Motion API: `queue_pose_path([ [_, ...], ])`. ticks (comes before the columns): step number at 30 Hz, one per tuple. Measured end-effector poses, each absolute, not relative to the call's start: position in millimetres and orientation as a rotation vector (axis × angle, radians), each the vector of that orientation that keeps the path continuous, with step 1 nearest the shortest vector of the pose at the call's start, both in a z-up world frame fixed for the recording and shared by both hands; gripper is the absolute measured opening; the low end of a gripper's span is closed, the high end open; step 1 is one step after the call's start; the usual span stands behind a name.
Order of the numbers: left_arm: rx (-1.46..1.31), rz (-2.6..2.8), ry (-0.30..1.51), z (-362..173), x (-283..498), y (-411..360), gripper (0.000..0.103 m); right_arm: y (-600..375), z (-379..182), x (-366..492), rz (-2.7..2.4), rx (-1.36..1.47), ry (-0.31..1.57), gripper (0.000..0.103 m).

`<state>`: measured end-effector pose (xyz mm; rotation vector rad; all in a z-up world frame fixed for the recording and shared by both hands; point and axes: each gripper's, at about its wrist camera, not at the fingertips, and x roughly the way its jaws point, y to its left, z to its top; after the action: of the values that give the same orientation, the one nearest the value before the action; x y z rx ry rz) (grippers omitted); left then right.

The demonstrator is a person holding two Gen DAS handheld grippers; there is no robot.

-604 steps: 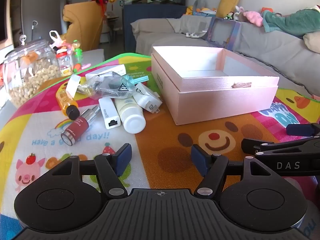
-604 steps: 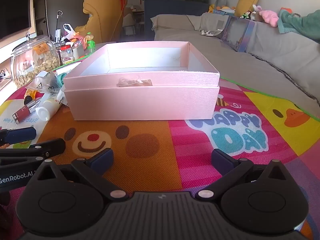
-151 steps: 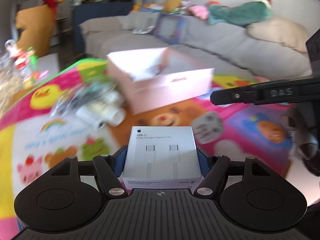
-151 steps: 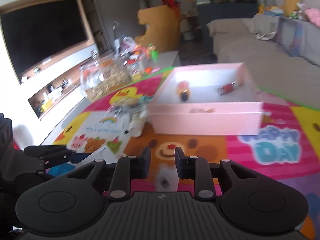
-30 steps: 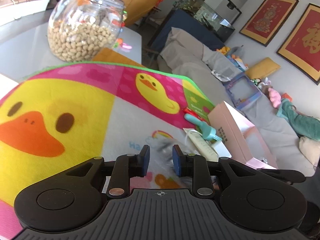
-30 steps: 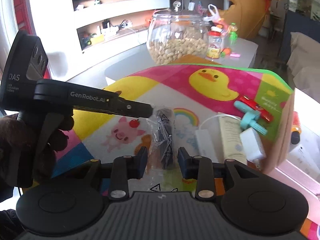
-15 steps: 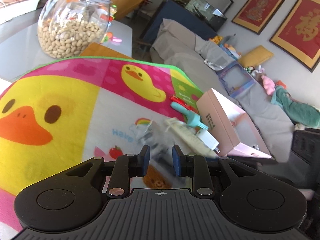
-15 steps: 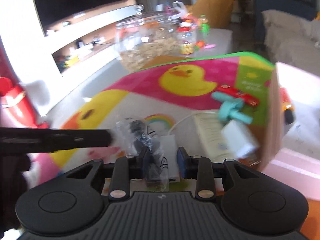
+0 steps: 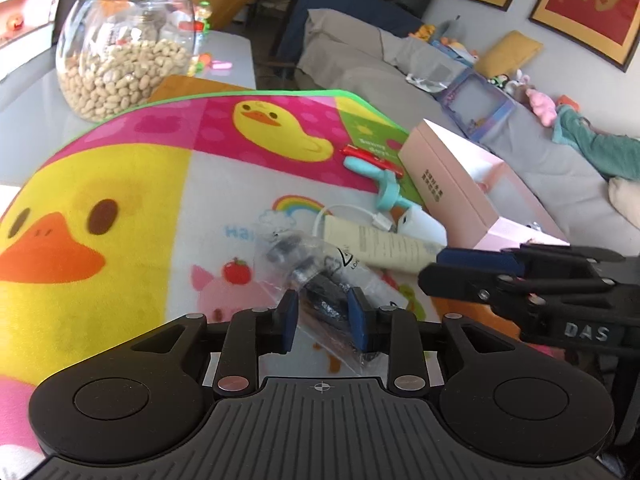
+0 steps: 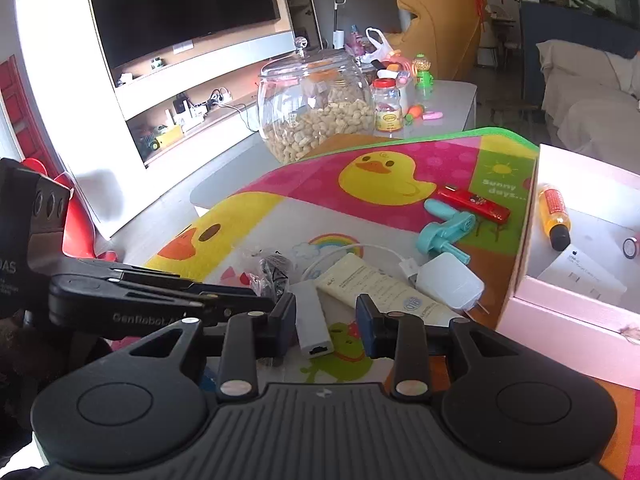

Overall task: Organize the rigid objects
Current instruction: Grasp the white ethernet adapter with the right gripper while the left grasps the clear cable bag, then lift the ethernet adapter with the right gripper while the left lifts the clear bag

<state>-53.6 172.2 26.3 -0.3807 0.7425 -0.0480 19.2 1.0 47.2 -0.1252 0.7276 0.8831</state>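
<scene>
Left claw (image 9: 322,317) pinching clear plastic bag of dark parts (image 9: 316,276), likely for carrying to pink cardboard box (image 10: 568,312); right claw (image 10: 326,322) spread, straddling white rectangular adapter (image 10: 311,322).

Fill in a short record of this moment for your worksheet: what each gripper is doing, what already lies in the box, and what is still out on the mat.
left gripper: shut on the plastic bag of dark parts
right gripper: open, around the end of the white adapter, not gripping
pink box: holds an orange bottle and a white carton
on the mat: cream tube, white charger, teal tool, red case
beyond the mat: glass jar of nuts
</scene>
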Motion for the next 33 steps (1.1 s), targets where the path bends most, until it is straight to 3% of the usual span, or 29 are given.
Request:
queue_pose_path([
  [4,-0.305,0.055,0.758,25,-60,182,0.025,22,39,18,0.882,-0.186,0.722,0.032],
  [7,-0.379,0.06,0.745,27,-64,197,0.025,41,29,20,0.87,-0.255,0.733,0.032],
  [13,-0.448,0.068,0.723,31,-67,211,0.025,49,23,31,0.864,-0.25,0.783,0.021],
  [24,-0.562,0.009,0.712,30,-59,198,0.025,-18,145,5,0.845,-0.108,0.428,0.02],
  [33,-0.466,0.027,0.726,27,-34,169,0.026,-59,69,-22,0.689,-0.231,0.588,0.02],
])
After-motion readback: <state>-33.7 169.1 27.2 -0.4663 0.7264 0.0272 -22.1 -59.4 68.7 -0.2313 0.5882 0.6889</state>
